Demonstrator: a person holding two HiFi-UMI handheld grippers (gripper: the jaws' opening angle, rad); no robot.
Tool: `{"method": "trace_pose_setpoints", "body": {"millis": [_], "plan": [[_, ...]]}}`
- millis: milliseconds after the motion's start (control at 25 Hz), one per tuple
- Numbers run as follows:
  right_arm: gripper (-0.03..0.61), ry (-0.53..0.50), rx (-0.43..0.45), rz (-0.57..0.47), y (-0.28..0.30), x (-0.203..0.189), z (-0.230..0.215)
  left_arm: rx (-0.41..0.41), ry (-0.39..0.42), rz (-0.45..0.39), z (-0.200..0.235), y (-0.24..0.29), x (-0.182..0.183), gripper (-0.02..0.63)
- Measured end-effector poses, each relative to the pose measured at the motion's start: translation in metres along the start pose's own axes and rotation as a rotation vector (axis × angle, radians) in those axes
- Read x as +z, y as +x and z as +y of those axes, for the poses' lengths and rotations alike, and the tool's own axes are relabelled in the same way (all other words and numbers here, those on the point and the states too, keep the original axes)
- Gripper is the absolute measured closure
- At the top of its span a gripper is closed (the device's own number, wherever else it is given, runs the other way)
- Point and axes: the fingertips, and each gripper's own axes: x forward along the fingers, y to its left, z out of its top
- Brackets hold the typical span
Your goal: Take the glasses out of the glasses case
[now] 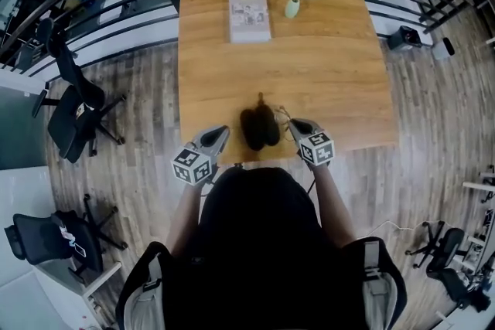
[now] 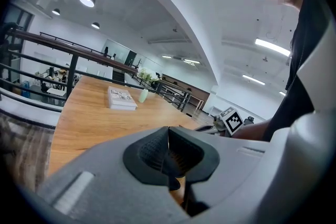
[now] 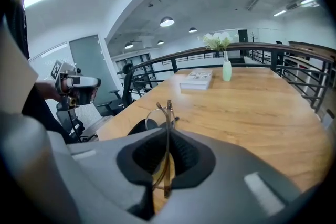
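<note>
The right gripper (image 3: pixel 168 155), at the lower centre of its own view, is clenching the glasses (image 3: pixel 167 112) by their thin folded frame, with one lens rim poking up above the jaws. The black glasses case (image 1: pixel 259 127) is lying on the table (image 1: pixel 325 73) near its lower edge in the head view, between the two grippers. The left gripper (image 2: pixel 169 157) is pressing its jaws together on nothing.

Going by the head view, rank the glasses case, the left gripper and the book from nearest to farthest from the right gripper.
1. glasses case: just left of the right gripper, which holds the glasses, at the near edge of the table.
2. left gripper: farther left, on the case's other side.
3. book: far across the table, toward its far edge.
</note>
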Motion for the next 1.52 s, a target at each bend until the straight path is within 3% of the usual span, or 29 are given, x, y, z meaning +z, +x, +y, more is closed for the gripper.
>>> {"method": "trace_pose_setpoints", "body": {"millis": [800, 1040, 1520], "plan": [[0.56, -0.034, 0.099, -0.13, -0.058, 0.008, -0.001, 0.087, 0.005, 0.001, -0.07, -0.003, -0.023, 0.603], [0.56, 0.0, 0.133, -0.151, -0.081, -0.007, -0.006, 0.102, -0.007, 0.0, -0.099, -0.004, -0.044, 0.603], [0.559, -0.031, 0.174, -0.118, -0.113, -0.053, 0.0, 0.151, -0.038, -0.01, -0.146, -0.02, -0.084, 0.603]]}}
